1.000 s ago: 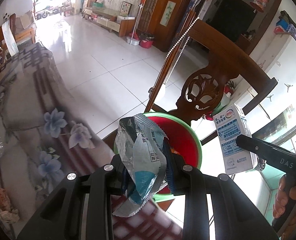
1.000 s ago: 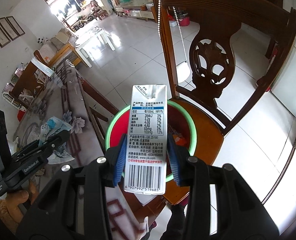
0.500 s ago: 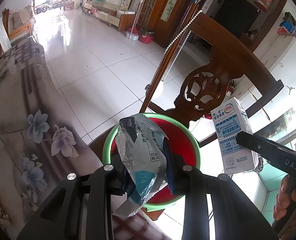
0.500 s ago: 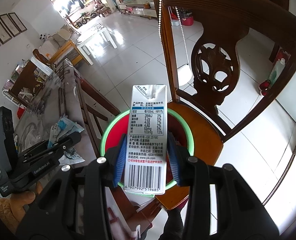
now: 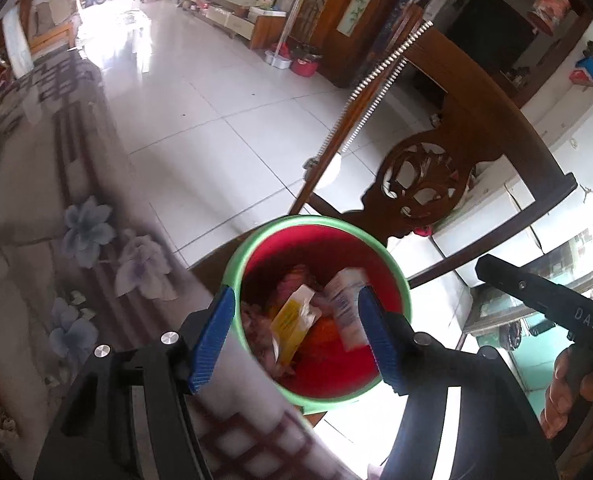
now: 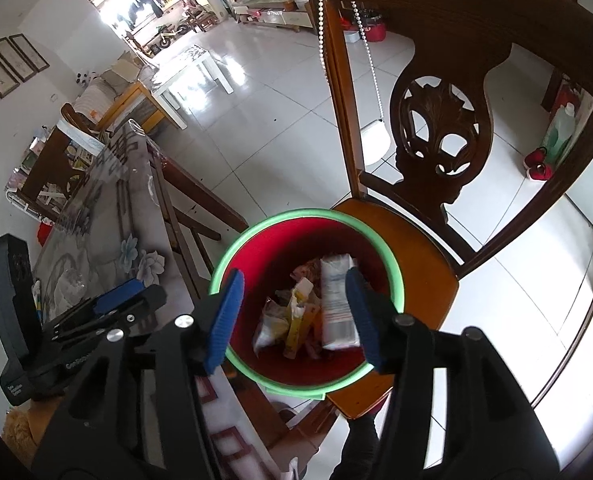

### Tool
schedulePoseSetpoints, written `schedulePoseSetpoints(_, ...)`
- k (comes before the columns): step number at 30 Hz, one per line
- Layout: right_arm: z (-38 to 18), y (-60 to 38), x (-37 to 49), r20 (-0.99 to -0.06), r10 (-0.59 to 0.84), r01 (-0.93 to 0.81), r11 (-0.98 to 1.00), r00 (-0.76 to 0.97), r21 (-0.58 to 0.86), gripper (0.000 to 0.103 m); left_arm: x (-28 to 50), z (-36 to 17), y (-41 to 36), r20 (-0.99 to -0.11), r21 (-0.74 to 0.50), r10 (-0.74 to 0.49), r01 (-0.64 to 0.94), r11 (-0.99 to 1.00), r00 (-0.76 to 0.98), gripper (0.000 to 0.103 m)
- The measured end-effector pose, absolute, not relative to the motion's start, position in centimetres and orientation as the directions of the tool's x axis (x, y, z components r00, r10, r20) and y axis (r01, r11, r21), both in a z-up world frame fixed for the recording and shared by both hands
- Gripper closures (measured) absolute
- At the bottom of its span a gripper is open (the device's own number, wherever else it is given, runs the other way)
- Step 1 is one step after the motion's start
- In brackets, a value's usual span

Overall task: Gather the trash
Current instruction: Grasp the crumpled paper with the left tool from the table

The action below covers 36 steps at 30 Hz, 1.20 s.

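A red bin with a green rim (image 5: 316,219) (image 6: 308,213) stands on a wooden chair seat (image 6: 412,248), right below both grippers. My left gripper (image 5: 294,336) is open and its jaws are still opening, with nothing between the blue pads. My right gripper (image 6: 292,318) is also opening and holds nothing. The white and blue milk carton (image 6: 336,300) (image 5: 346,308) lies blurred inside the bin beside a yellow packet (image 5: 292,320) (image 6: 296,328) and a crumpled silver wrapper (image 6: 270,326). My left gripper (image 6: 136,296) also shows at the left of the right wrist view.
The flower-patterned table (image 5: 56,208) (image 6: 96,216) borders the bin on the left. The carved chair back (image 6: 436,128) rises behind it, with a bead cord (image 6: 370,56) hanging over it. A hand (image 5: 568,392) holds the right gripper. White tiled floor (image 5: 216,128) lies beyond.
Both grippers opened. The silver wrapper left the left jaws and the milk carton left the right jaws; both are now down in the bin. The left gripper sank closer to the bin.
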State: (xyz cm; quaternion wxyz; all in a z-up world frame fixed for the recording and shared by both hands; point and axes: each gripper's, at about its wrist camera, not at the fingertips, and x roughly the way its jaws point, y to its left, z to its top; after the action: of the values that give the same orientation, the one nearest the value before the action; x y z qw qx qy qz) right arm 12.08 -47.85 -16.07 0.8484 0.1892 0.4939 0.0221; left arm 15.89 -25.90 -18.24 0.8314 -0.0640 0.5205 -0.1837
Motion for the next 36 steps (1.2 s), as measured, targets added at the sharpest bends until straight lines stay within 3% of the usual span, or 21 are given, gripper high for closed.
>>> schedulePoseSetpoints(3, -16.1, -46.9, 12.2, -0.831, 0.234, 0.142, 0.927, 0.504, 0.347, 0.050, 15.4, -17.8, -23.4, -0.837, -0.273, -0.328, 0.187, 0.944, 0.437, 0.042)
schedulePoseSetpoints(6, -16.4, -45.8, 12.2, -0.835, 0.246, 0.130, 0.928, 0.493, 0.350, 0.050, 14.4, -17.6, -18.5, -0.835, -0.247, -0.247, 0.065, 0.967, 0.491, 0.035)
schedulePoseSetpoints(15, -16.8, -40.1, 12.2, -0.838, 0.296, 0.060, 0.930, 0.458, 0.362, 0.050, 8.5, -17.5, -1.7, -0.835, -0.114, 0.110, -0.365, 0.924, 0.539, 0.026)
schedulePoseSetpoints(21, -16.3, -35.4, 11.8, -0.837, 0.329, -0.013, 0.933, 0.438, 0.360, 0.046, 7.0, -20.5, 2.4, -0.888, -0.144, 0.064, -0.406, 0.902, 0.456, 0.026)
schedulePoseSetpoints(24, -15.9, -32.5, 11.5, -0.839, 0.338, -0.068, 0.937, 0.426, 0.343, 0.046, 7.3, -22.1, 2.6, -0.906, -0.154, 0.012, -0.357, 0.921, 0.423, 0.041)
schedulePoseSetpoints(26, -15.7, -30.6, 11.4, -0.843, 0.343, -0.113, 0.938, 0.414, 0.327, 0.046, 6.9, -22.6, 2.6, -0.899, -0.213, -0.050, -0.334, 0.918, 0.435, 0.061)
schedulePoseSetpoints(29, -15.3, -27.4, 11.5, -0.852, 0.353, -0.199, 0.934, 0.387, 0.296, 0.046, 6.5, -22.1, 2.6, -0.883, -0.245, -0.092, -0.284, 0.927, 0.459, 0.075)
schedulePoseSetpoints(36, -14.9, -17.2, 13.6, -0.883, 0.345, -0.478, 0.863, 0.319, 0.164, 0.046, 3.6, -20.7, 5.4, -0.865, -0.295, -0.149, -0.246, 0.923, 0.479, 0.078)
